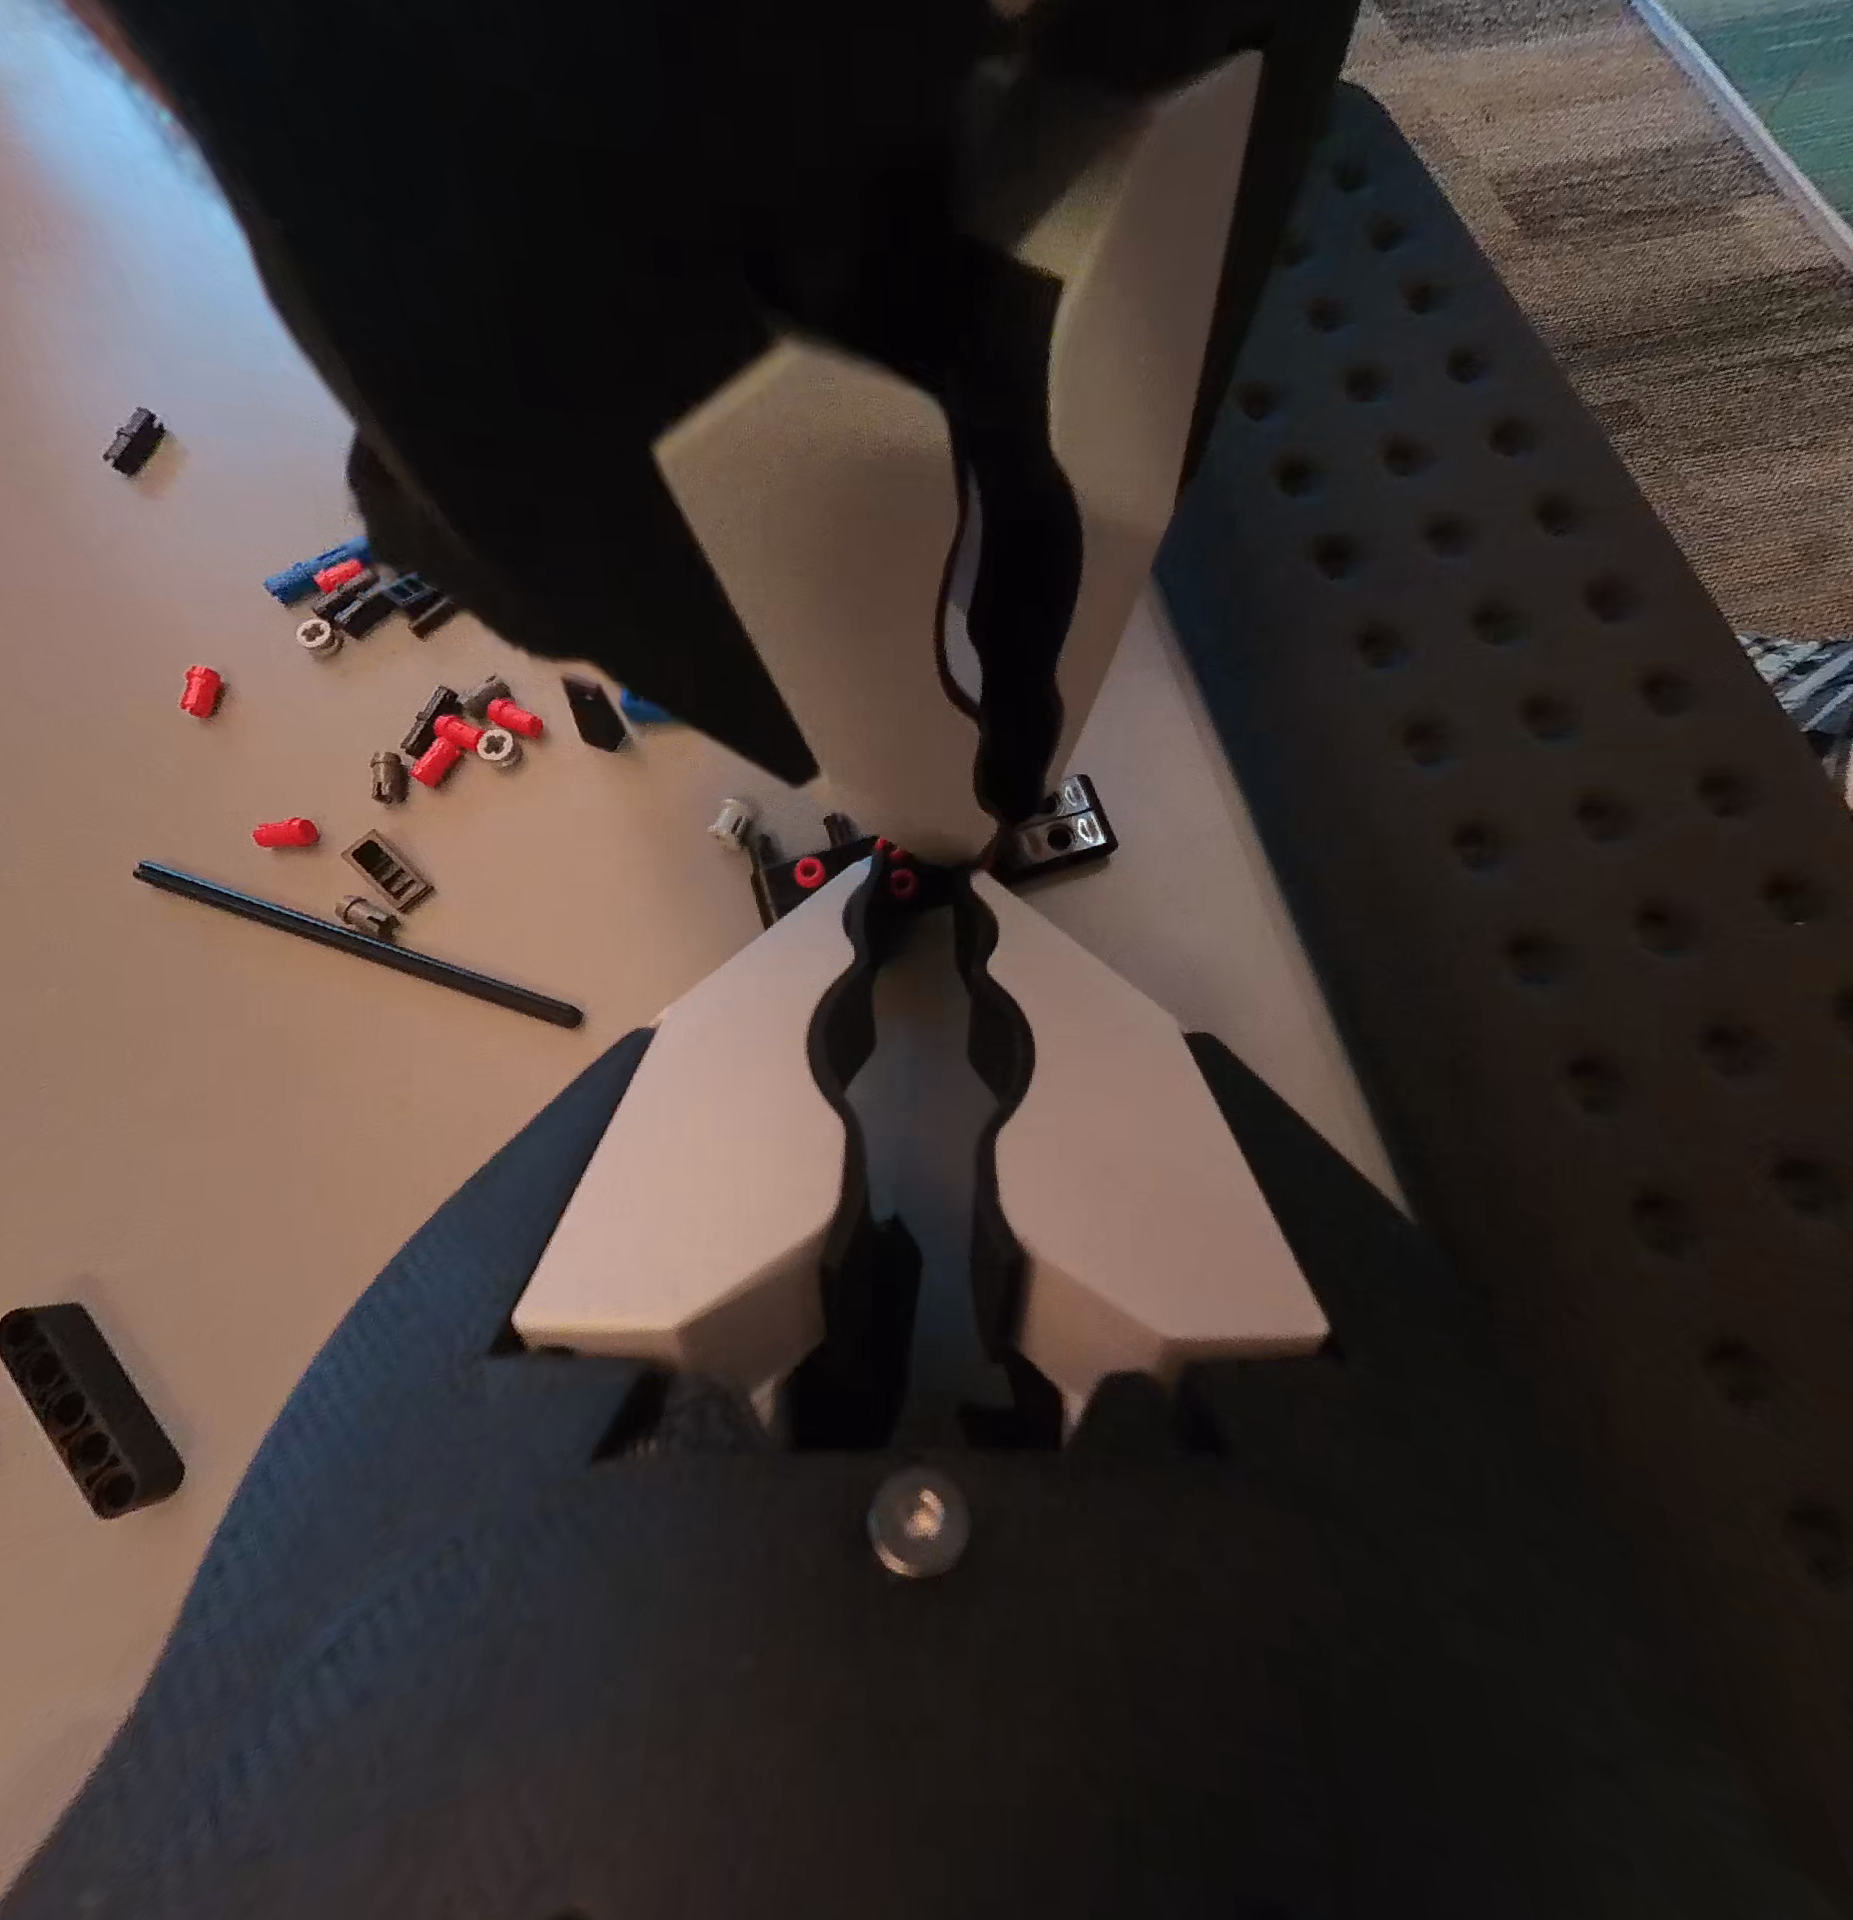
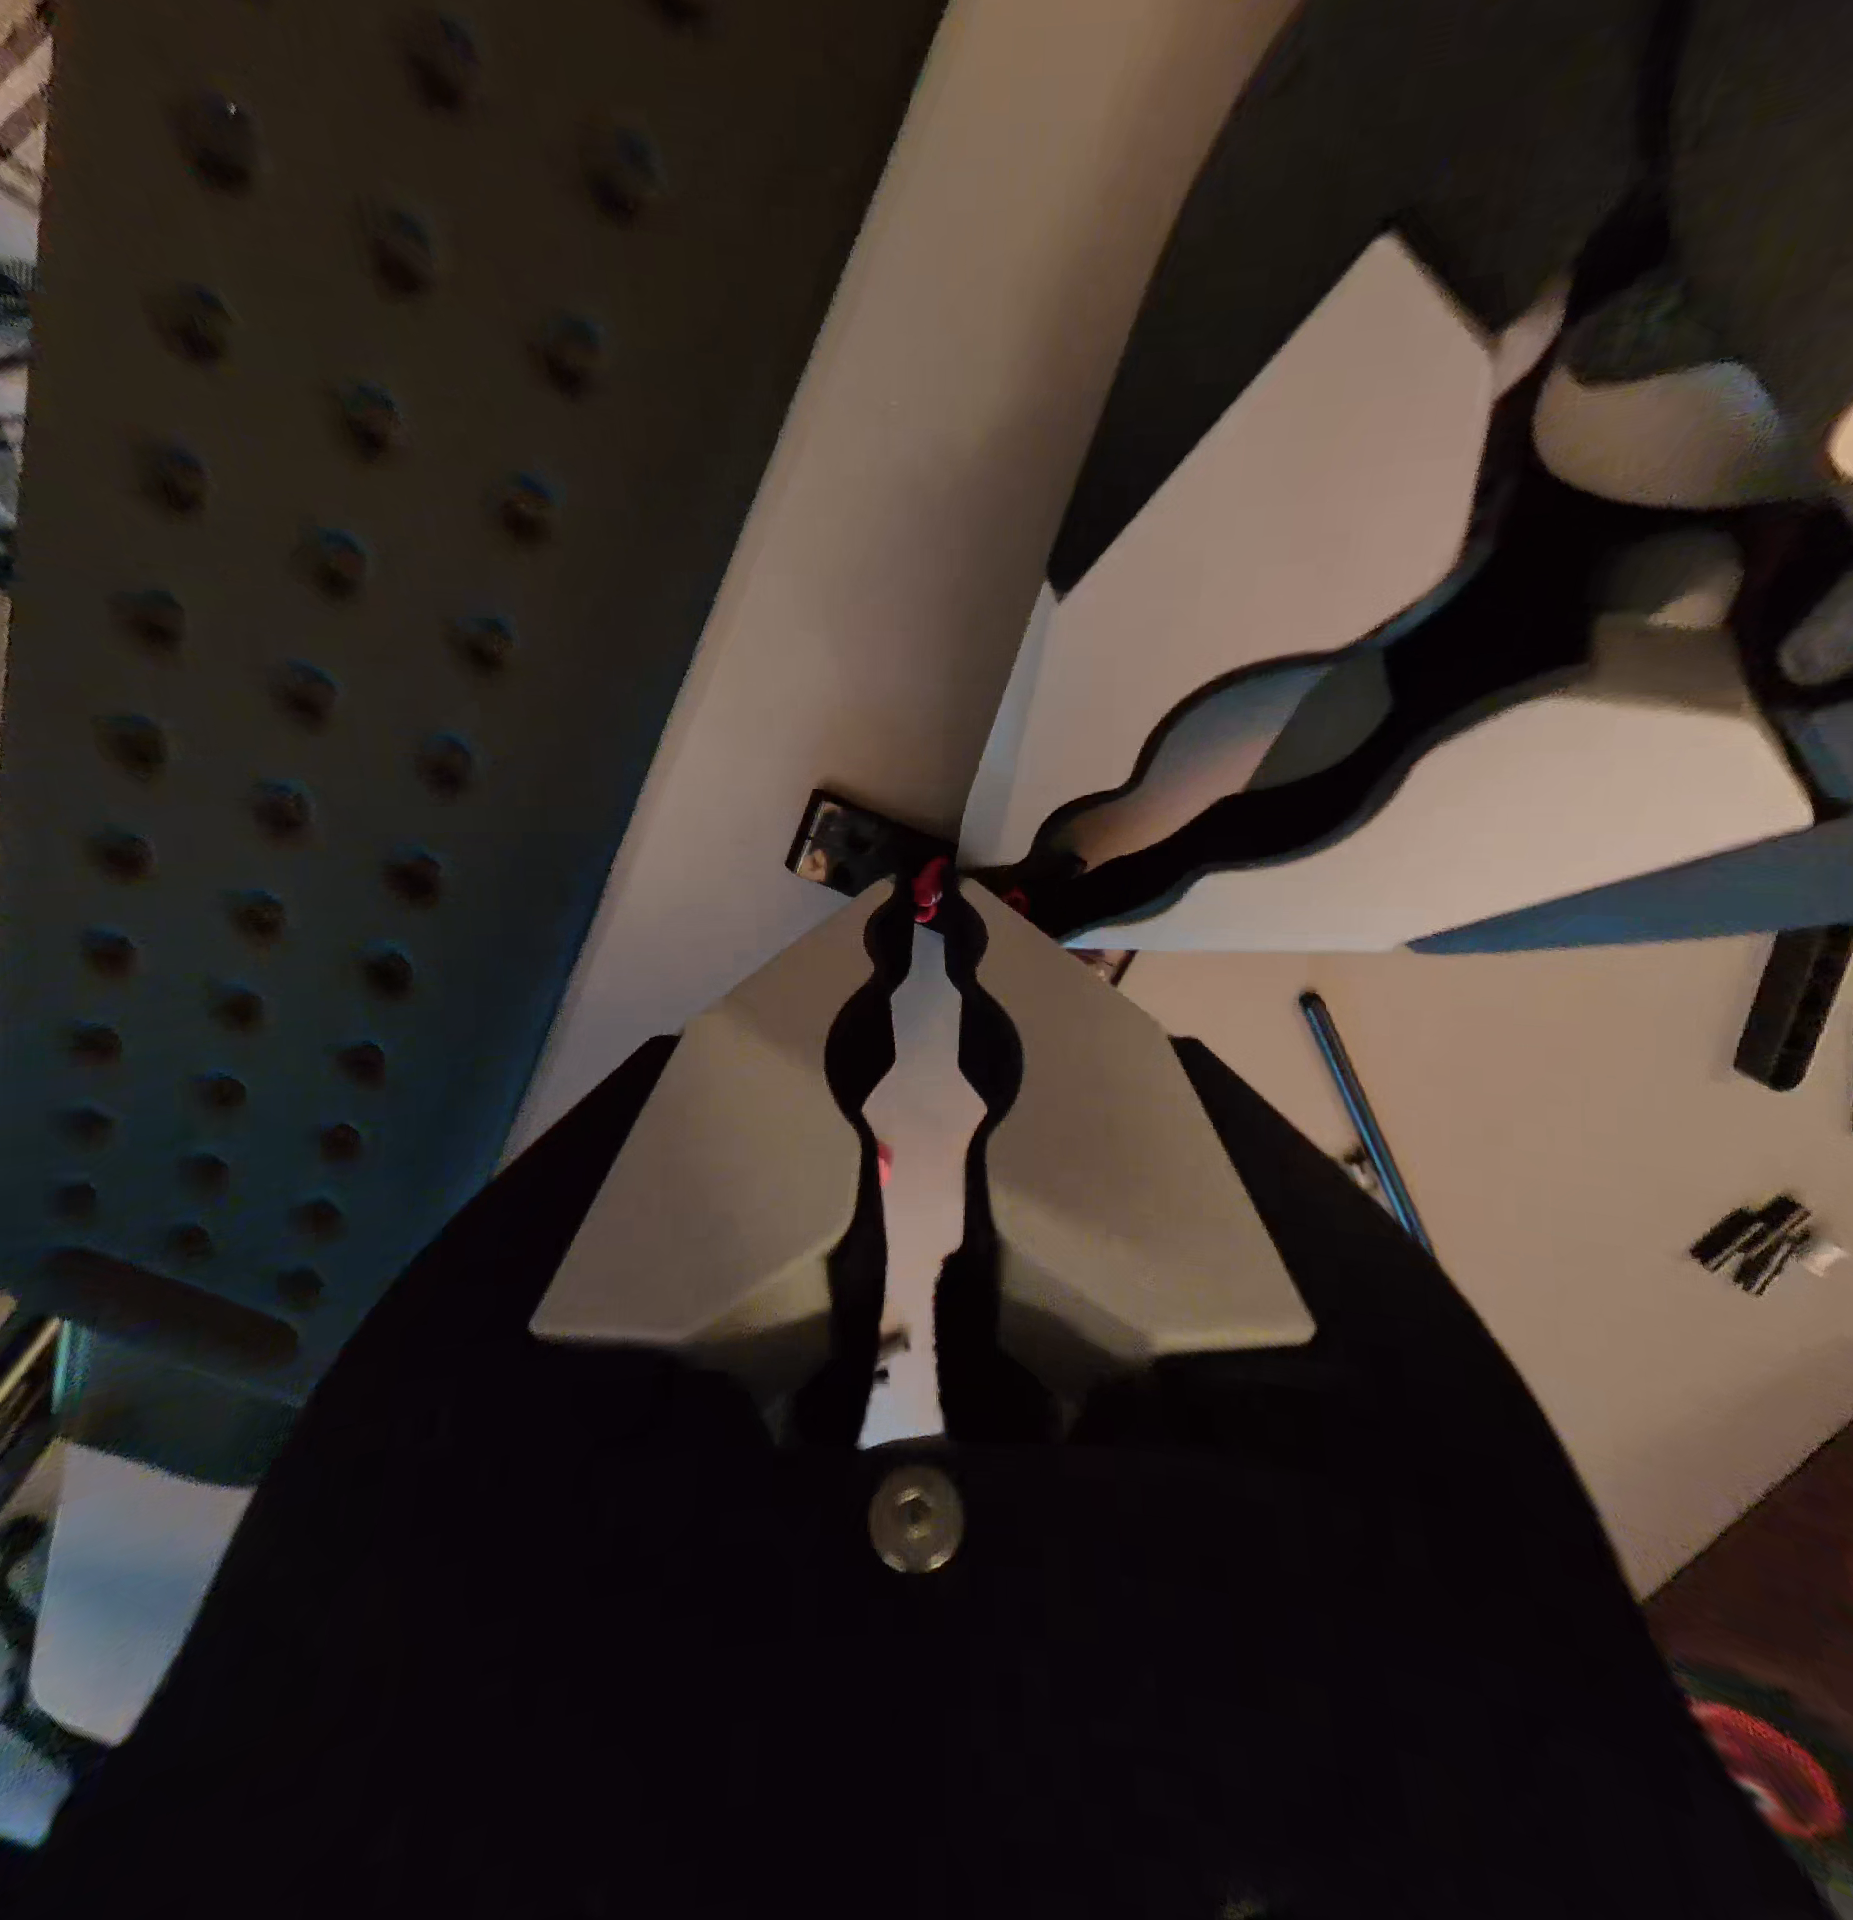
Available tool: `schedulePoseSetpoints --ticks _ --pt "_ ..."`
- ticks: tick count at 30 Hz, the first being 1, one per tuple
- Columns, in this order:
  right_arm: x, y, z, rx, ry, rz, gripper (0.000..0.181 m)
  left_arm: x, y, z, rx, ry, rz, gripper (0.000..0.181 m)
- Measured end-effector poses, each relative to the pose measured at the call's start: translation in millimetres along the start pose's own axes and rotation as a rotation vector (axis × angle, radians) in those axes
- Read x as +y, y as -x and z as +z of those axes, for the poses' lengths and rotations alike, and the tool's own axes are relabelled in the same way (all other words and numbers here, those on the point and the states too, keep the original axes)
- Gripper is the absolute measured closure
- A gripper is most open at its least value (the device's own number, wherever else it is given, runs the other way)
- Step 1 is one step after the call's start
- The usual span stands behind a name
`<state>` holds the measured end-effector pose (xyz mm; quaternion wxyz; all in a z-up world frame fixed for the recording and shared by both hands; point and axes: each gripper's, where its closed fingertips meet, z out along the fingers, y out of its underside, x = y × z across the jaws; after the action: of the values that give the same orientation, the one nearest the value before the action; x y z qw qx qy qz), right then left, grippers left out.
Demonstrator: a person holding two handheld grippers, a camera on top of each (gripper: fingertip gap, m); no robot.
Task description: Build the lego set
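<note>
Left tongs [image 1: 917,883] pinch a black beam w/ red pins [image 1: 849,868], its long axis running off to their left. Right tongs [image 2: 927,904], tip-to-tip w/ them, seem clamped on a red pin [image 2: 930,896]; black holed block [image 1: 1067,831] just right of both.

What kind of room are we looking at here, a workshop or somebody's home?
Probably an office or lab rather than a workshop: a plain pale table strewn with small building parts, a dark perforated chair back at its edge, and patterned carpet like an office floor.
</note>
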<state>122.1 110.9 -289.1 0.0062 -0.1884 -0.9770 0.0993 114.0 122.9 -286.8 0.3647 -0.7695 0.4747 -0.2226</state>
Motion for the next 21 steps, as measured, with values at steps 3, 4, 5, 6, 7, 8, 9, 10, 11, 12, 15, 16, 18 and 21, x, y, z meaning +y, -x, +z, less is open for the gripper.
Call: schedulePoseSetpoints --ticks 3,4,5,6,7,8,9,10,11,12,15,16,18,21 --pt "-0.5 -0.8 -0.3 0.036 -0.059 0.055 0.178 -0.2 0.0 0.0 -0.001 0.000 0.001 0.171" --pt "-0.9 -0.9 -0.5 0.047 -0.074 0.070 0.178 -0.1 -0.1 -0.1 -0.001 0.000 0.001 0.171" --pt "-1.1 -0.9 -0.3 0.056 -0.084 0.081 0.178 -0.1 -0.1 0.0 0.000 0.000 0.001 0.171" --pt "-1.0 -1.0 -0.4 0.064 -0.090 0.092 0.178 -0.1 -0.1 0.0 -0.001 0.000 0.001 0.171" --pt "-1.1 -1.0 -0.5 0.070 -0.093 0.099 0.178 -0.1 -0.1 0.0 0.000 0.000 0.000 0.171" --pt "-1.3 -0.9 -0.5 0.075 -0.093 0.102 0.178 -0.1 -0.2 0.0 0.000 0.000 0.000 0.171" --pt "-1.3 -0.8 -0.5 0.082 -0.088 0.096 0.178 -0.2 -0.3 0.2 0.000 0.000 0.001 0.171" --pt "-1.3 -0.8 -0.6 0.088 -0.078 0.088 0.178 -0.2 -0.4 0.2 0.000 0.000 0.002 0.171" --pt "-1.3 -0.6 -0.5 0.090 -0.067 0.083 0.178 -0.2 -0.6 0.2 0.002 0.000 0.001 0.171" --pt "-1.3 -0.6 -0.6 0.092 -0.054 0.071 0.179 -0.2 -0.7 0.2 0.002 0.000 0.001 0.171" --pt "-1.2 -0.7 -0.5 0.099 0.004 0.021 0.179 -0.2 -0.9 0.2 0.003 0.000 0.002 0.171" --pt "-1.2 -0.5 -0.4 0.102 0.027 -0.001 0.179 -0.1 -1.1 0.3 0.005 0.000 0.002 0.171" --pt "-0.8 -0.6 -0.2 0.108 0.073 -0.042 0.179 -0.1 -1.2 0.3 0.008 0.000 -0.002 0.171" --pt "-0.5 -0.6 -0.2 0.094 0.127 -0.088 0.180 -0.1 -1.3 0.2 0.010 0.000 -0.005 0.171"
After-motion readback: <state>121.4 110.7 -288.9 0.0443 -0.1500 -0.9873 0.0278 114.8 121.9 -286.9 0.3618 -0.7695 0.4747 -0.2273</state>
